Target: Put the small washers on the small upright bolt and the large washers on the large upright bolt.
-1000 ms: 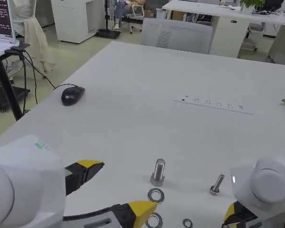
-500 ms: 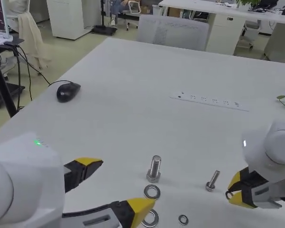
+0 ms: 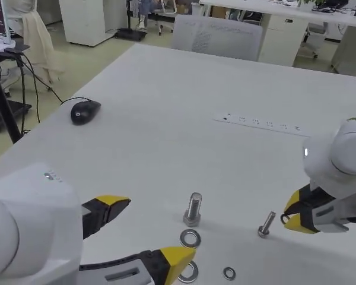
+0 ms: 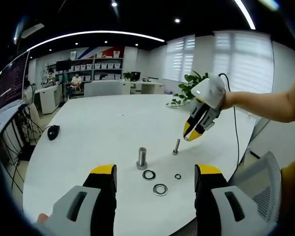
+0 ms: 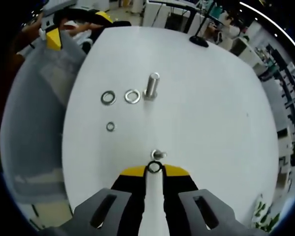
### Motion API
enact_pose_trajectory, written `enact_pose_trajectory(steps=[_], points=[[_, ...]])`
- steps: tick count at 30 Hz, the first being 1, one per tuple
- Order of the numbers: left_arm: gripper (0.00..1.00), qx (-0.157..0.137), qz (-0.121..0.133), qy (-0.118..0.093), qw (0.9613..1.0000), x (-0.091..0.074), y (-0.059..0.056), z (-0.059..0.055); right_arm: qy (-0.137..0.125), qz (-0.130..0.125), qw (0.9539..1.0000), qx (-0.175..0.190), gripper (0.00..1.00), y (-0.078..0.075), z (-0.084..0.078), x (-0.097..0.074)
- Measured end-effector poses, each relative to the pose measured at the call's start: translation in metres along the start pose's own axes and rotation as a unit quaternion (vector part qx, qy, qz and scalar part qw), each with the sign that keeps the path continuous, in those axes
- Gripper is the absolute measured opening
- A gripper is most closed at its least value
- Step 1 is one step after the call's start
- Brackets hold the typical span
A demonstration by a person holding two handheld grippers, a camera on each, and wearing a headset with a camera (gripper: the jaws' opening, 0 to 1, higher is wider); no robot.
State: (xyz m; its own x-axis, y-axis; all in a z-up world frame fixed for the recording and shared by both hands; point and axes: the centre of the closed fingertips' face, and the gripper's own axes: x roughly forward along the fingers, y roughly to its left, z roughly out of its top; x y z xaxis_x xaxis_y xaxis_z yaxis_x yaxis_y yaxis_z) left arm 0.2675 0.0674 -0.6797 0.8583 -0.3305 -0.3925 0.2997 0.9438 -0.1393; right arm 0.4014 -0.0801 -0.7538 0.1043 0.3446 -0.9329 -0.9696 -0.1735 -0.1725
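White tabletop (image 3: 166,119) in an open office carried everything. Left of the large bolt (image 3: 194,209), the left tool (image 3: 147,231) hovered empty with its jaws spread. Two large washers (image 3: 190,238) lay on the near side of that bolt, and a small washer (image 3: 228,273) lay to its near right. Farther right stood the small bolt (image 3: 266,225). The right tool (image 3: 289,215) hung just beside it, pinching a second small washer (image 5: 155,168). Both bolts were bare, so all four washers were left to place. No writing was legible.
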Motion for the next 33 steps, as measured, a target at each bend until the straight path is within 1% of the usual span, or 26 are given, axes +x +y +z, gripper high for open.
enact_pose_trajectory(steps=[6,17,23,33], points=[[0.63,-0.002,0.003,-0.003,1.0,0.0,0.002,0.001,0.0,0.001,1.0,-0.009,0.13,-0.005,0.006,0.004],[0.63,-0.01,0.008,-0.002,0.9999,0.0,0.005,-0.001,0.005,0.004,0.9998,-0.018,0.13,-0.011,0.007,0.008],[0.63,-0.012,0.008,-0.003,0.9999,0.0,0.006,-0.001,0.005,0.01,0.9997,-0.022,0.13,-0.011,0.01,0.011],[0.63,-0.015,0.011,-0.001,0.9998,0.001,0.008,-0.003,0.014,0.015,0.9993,-0.031,0.13,-0.009,0.005,0.016]])
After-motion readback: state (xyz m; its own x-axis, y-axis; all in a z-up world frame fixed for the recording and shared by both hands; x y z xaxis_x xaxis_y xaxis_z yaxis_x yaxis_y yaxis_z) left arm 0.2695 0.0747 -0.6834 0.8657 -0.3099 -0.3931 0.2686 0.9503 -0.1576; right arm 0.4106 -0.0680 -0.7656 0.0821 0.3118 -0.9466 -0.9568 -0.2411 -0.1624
